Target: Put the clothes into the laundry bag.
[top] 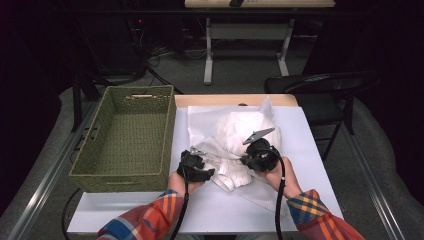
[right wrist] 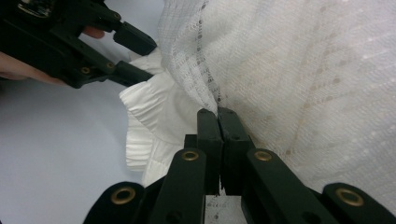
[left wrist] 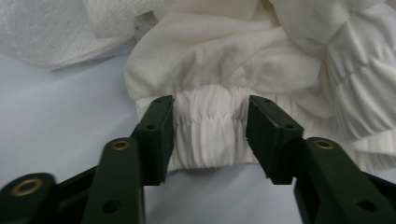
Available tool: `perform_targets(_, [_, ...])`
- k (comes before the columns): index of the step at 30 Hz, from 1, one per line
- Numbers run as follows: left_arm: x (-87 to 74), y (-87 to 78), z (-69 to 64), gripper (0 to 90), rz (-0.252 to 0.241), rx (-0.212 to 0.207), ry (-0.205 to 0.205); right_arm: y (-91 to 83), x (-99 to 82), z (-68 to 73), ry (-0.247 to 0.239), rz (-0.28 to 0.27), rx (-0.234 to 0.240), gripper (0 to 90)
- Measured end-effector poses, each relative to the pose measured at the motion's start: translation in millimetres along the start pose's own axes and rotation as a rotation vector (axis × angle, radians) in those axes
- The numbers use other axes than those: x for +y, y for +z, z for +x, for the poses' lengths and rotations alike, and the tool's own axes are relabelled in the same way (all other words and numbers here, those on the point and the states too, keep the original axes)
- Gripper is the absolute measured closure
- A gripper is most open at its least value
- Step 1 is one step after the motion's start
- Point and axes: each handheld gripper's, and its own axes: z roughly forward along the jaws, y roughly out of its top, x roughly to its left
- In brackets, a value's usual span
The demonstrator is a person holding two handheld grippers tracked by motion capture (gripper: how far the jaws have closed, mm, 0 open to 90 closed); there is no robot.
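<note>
White garment (top: 235, 150) with gathered, ribbed elastic cuffs, crumpled near the middle of the pale surface (top: 300, 150), lying partly on a thin white mesh cloth (top: 200, 120). Count: one garment, one mesh cloth, one woven green basket (top: 125, 140) at the left edge of the surface, two grippers. Left gripper (left wrist: 210, 135): its fingers (left wrist: 156, 135) stand half-wide on either side of one elastic cuff (left wrist: 210, 140), which lies between them; the inner faces touch the cuff's edges, but a firm squeeze cannot be told. Right gripper (right wrist: 218, 116): fingers (right wrist: 208, 140) pressed together, pinching a fold of the mesh cloth at their tips; the garment's cuff lies just beside them, toward the left gripper.
</note>
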Motion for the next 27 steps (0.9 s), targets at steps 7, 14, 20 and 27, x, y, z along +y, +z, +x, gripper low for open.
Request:
perform_targets(7, [3.8, 4.9, -0.3, 80.8, -0.018, -0.039, 0.019, -0.5, 0.9, 1.7, -0.003, 0.003, 0.005, 89.1])
perform_targets(14, [10.7, -9.1, -18.1, 84.4, -0.101, -0.155, 0.041, -0.9, 2.4, 3.1, 0.007, -0.015, 0.025, 89.2])
perform_targets(20, [32.7, -6.4, -37.0, 84.5, -0.167, -0.245, 0.073, -2.2, 6.6, 10.2, 0.002, -0.038, 0.061, 89.4])
perform_targets(27, [44.2, 15.1, -27.1, 80.2, -0.170, -0.227, 0.040, 9.1, -1.2, 3.0, 0.020, 0.034, 0.049, 89.7])
